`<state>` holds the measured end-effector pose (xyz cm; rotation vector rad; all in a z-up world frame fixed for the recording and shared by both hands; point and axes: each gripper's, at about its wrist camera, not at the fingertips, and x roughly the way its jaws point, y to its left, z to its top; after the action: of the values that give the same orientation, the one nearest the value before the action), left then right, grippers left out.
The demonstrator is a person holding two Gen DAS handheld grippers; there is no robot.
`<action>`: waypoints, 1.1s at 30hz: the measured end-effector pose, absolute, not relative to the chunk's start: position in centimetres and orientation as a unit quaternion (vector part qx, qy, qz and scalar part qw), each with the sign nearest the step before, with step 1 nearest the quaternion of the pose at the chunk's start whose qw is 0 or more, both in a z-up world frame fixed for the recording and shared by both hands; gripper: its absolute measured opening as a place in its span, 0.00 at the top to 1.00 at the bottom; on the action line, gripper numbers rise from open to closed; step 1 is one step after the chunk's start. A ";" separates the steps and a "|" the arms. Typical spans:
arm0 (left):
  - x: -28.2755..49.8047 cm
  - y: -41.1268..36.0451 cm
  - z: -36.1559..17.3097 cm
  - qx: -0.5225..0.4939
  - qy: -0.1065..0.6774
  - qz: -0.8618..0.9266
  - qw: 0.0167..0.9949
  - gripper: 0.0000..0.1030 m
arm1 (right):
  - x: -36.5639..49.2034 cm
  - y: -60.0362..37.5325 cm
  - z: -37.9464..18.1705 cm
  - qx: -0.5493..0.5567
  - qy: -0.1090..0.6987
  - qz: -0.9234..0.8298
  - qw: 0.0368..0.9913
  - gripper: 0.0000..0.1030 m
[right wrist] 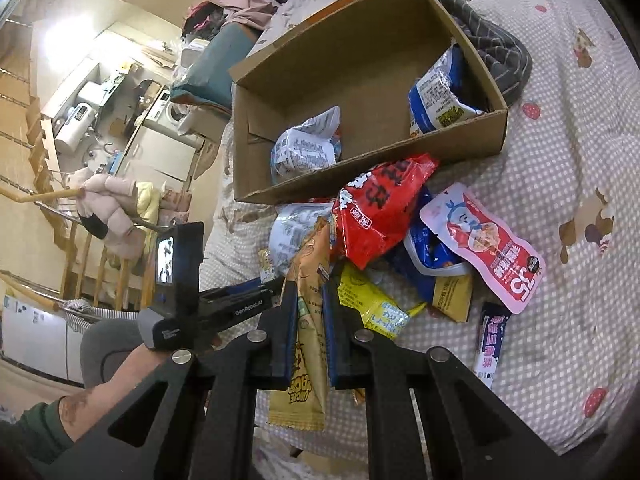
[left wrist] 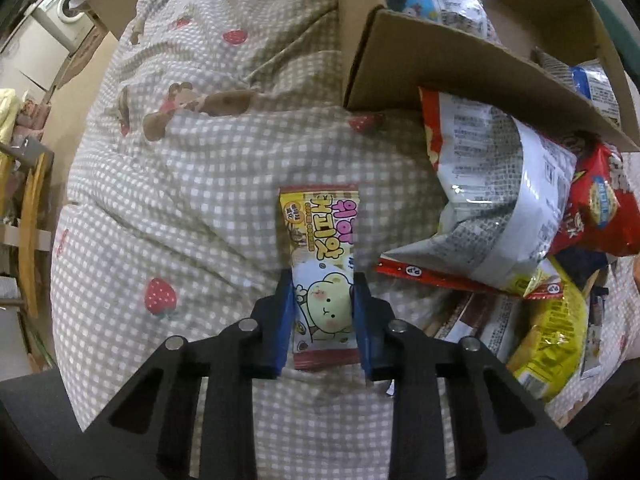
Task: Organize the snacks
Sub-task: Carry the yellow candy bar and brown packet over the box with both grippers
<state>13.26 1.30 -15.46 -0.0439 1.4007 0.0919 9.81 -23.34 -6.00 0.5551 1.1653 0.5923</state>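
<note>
A yellow snack packet with a cartoon bear point(left wrist: 320, 224) lies flat on the checked bed cover point(left wrist: 180, 200). My left gripper point(left wrist: 323, 280) points down over it, its blue pads pressed against the packet's two long edges. In the right wrist view my right gripper point(right wrist: 310, 284) is shut on a tan snack packet point(right wrist: 298, 400), held upright on edge above the cover. A cardboard box point(right wrist: 460, 140) stands beyond it with two white-and-blue bags inside. The box point(left wrist: 440, 68) also shows at the upper right of the left wrist view.
A pile of snacks lies in front of the box: a red bag point(right wrist: 376, 208), a pink pouch point(right wrist: 488, 252), a yellow packet point(right wrist: 368, 300). A white-backed bag point(left wrist: 492, 184) and a yellow bag point(left wrist: 548, 336) lie right of my left gripper. A person's forearm point(right wrist: 108, 384) enters lower left.
</note>
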 end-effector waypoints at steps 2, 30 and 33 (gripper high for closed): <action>13.2 1.4 -15.5 -0.017 0.644 0.046 0.764 0.77 | 9.7 -23.4 -5.8 0.253 0.532 0.271 0.761 0.88; 8.5 3.7 -4.4 -0.041 0.526 0.057 0.848 0.78 | 8.8 -26.7 -1.8 0.283 0.441 0.280 0.804 0.88; 10.0 2.2 -2.0 -0.034 0.505 0.039 0.861 0.78 | 8.4 -26.9 -0.6 0.264 0.426 0.257 0.826 0.88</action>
<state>9.96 2.20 -1.98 -0.0720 1.0604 0.0820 8.44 -26.87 -0.63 0.5610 0.9044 0.5470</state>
